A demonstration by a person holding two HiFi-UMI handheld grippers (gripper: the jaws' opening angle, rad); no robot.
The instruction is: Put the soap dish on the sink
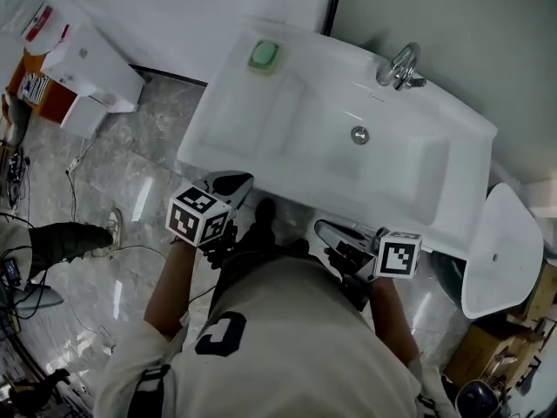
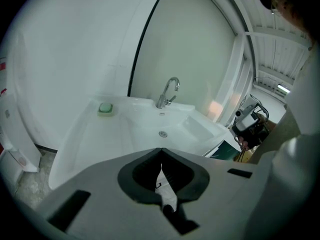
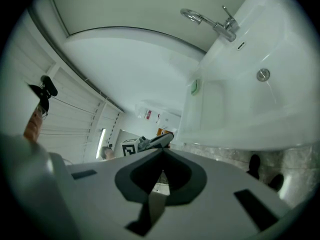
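- Already, the soap dish [image 1: 264, 56] is seen resting on the far left corner of the sink [image 1: 305, 124].
- Both grippers are clenched on nothing; the left gripper [image 1: 237, 181] is placed nearer the dish than the right gripper [image 1: 324, 228], with the dish straight ahead of it.

Your head view looks steeply down on the sink [image 1: 305, 103], which sits high in the frame. The left gripper view faces it from close to its front rim. The right gripper view, rolled sideways, catches it at upper right. All three share the faucet [image 1: 399, 66].
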